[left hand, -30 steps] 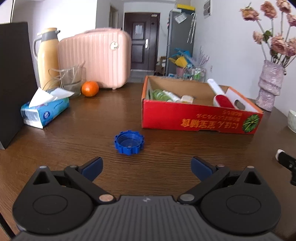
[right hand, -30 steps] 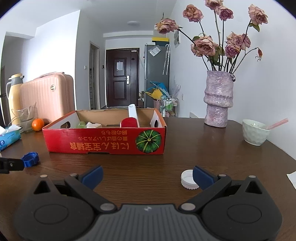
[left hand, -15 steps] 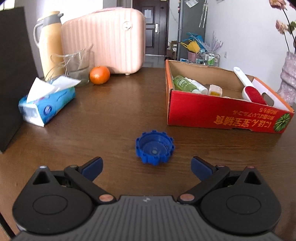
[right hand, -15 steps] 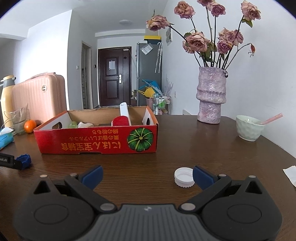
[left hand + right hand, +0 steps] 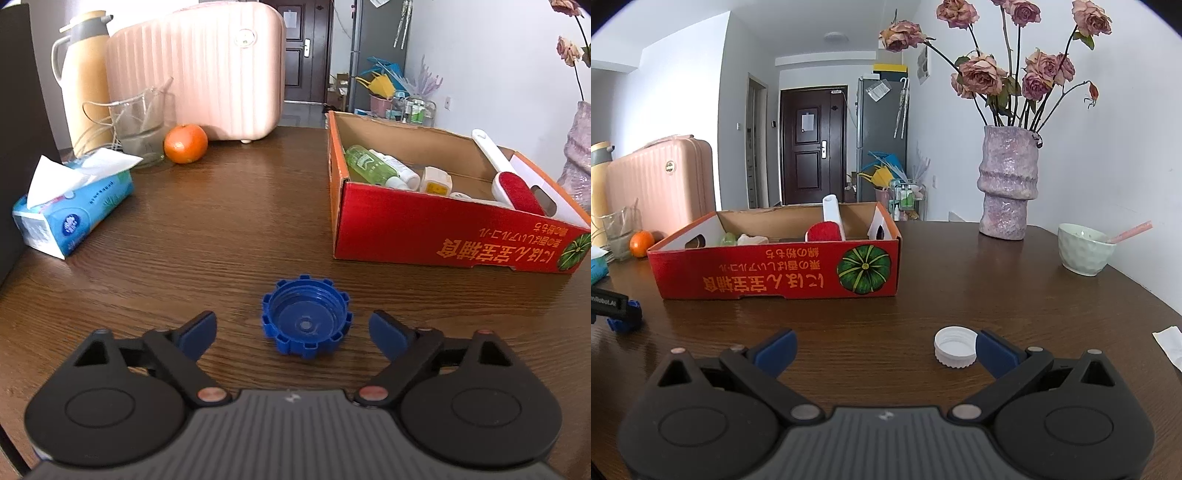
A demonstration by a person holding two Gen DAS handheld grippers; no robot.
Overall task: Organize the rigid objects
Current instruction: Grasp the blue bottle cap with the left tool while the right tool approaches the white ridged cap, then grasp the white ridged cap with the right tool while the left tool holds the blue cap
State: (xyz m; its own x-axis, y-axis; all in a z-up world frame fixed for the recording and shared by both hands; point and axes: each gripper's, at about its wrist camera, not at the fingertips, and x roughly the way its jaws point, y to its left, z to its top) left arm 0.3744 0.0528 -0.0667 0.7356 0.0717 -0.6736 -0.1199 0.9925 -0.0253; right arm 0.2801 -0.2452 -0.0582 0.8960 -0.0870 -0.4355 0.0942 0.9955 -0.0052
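A blue notched bottle cap [image 5: 306, 322] lies open side up on the wooden table [image 5: 221, 229]. My left gripper [image 5: 293, 332] is open, its fingers either side of the cap and apart from it. A white bottle cap [image 5: 955, 347] lies just inside the right finger of my open right gripper [image 5: 884, 350]. The red cardboard box [image 5: 443, 240] holds a green bottle [image 5: 369, 164], small white bottles and a red lint brush [image 5: 517, 192]. In the right wrist view the box [image 5: 775, 273] stands ahead to the left, and the left gripper [image 5: 613, 306] shows at the far left over the blue cap.
A blue tissue pack [image 5: 74, 210], an orange [image 5: 185, 143], a glass jug [image 5: 138, 125], a yellow thermos [image 5: 81, 81] and a pink suitcase [image 5: 207, 74] stand at the back left. A purple vase [image 5: 1008, 184], a green bowl [image 5: 1084, 249] and a paper scrap [image 5: 1169, 341] are to the right.
My left gripper has moved forward and down, so the blue cap now lies between its open fingers. My right gripper has shifted slightly right and forward toward the white cap.
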